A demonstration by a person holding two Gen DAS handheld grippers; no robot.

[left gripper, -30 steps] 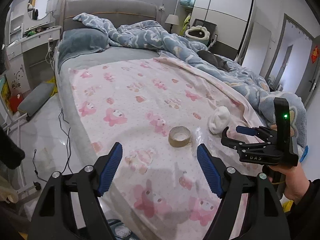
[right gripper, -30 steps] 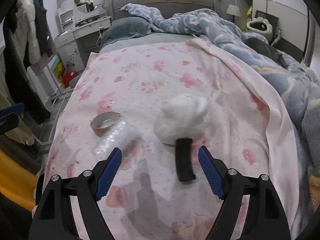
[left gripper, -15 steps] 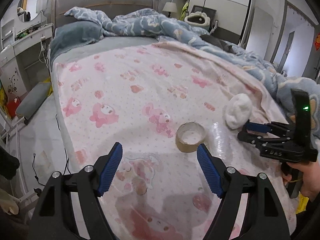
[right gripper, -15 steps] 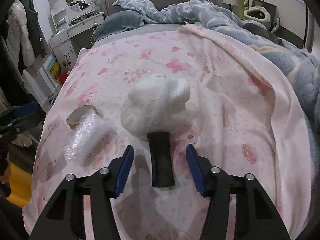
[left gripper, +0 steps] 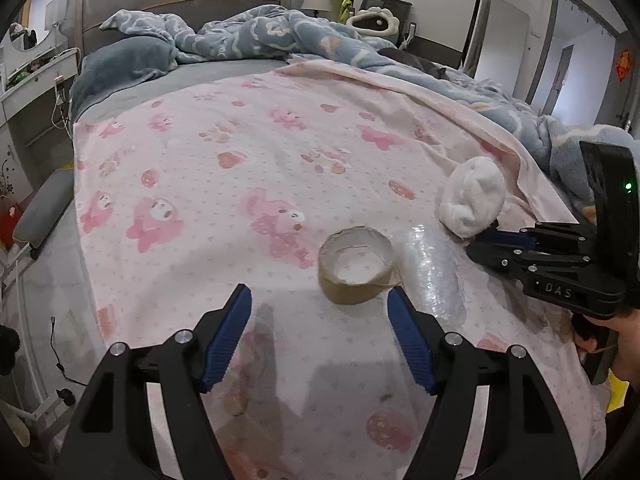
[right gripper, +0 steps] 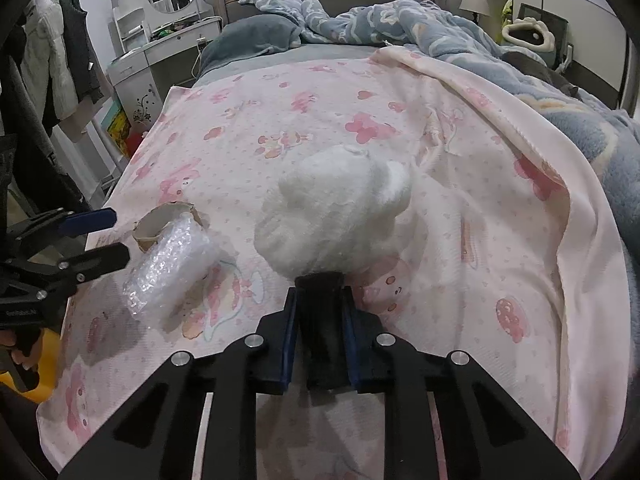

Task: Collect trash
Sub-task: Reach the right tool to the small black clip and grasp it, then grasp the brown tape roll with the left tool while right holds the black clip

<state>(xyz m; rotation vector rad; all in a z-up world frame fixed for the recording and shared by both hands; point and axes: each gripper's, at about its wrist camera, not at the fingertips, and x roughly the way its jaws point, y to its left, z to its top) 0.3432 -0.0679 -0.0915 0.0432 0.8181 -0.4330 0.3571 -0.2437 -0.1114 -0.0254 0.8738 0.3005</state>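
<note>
- A black strip (right gripper: 322, 328) joined to a white fluffy item (right gripper: 336, 216) is pinched by the right tool (right gripper: 319, 336), low over the pink blanket (right gripper: 500, 240).
- The left tool (left gripper: 319, 336) is spread but closing, with nothing between its jaws.
- Just beyond its tips, a tape roll (left gripper: 358, 266) is seen on the blanket, touching a bubble-wrap bundle (left gripper: 432, 272).
- A rumpled blue duvet (left gripper: 256, 36) is seen further back on the bed.

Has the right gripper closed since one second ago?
Yes. The right gripper, whose fingers then stood wide apart on either side of the black handle, now clamps it; the handle still lies on the pink blanket.
</note>
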